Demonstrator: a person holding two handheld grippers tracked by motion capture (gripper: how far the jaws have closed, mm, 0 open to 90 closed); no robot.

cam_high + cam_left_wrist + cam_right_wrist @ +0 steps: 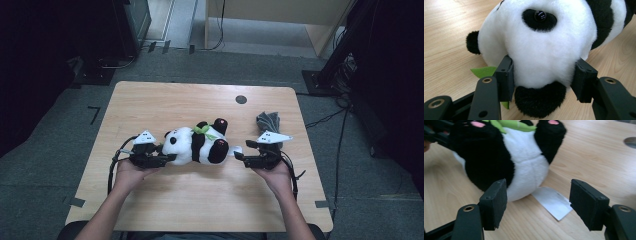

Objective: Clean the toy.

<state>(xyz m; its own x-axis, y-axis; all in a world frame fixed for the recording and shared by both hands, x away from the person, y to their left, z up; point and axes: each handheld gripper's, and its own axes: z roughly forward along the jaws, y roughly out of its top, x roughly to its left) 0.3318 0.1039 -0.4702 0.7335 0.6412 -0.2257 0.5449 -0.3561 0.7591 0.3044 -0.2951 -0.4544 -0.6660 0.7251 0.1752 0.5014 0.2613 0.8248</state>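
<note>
The panda (197, 144) lay on its side in the middle of the table (150, 100), head toward the left gripper (541, 77), which clamped its muzzle. The right gripper (537, 203) stood open, empty, just beyond its bottom, near the tag (552, 202).

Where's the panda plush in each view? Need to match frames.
High view: panda plush lies mid-table, head toward the left tool.
Left gripper view: its head fills the centre, squeezed between the jaws.
Right gripper view: its rear end sits upper left, feet up.
Shared landmark: the white tag at its rear, also in the right gripper view.
</note>
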